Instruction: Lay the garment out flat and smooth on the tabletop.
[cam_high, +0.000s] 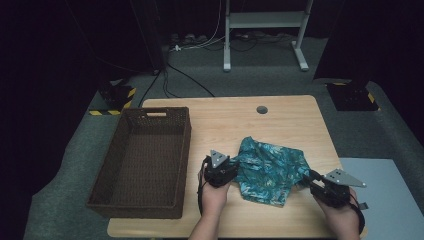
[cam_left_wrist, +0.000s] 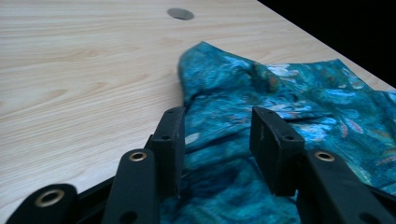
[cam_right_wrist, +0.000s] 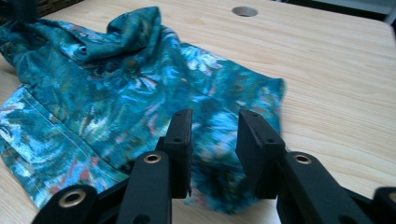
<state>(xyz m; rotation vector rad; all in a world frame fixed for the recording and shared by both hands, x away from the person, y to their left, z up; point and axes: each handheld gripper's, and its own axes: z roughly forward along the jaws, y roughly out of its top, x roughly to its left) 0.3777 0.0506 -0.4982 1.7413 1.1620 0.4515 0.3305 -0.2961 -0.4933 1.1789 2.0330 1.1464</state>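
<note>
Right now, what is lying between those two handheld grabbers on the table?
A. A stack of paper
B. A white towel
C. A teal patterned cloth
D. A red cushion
C: a crumpled teal patterned cloth lies on the wooden table, with the left gripper at its left edge and the right gripper at its right edge, each with its jaws apart over the fabric.

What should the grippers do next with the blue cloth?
Probably close both on the cloth. The left gripper and right gripper each stand open with its edge between the jaws, so pinching comes before lifting it toward the basket.
</note>
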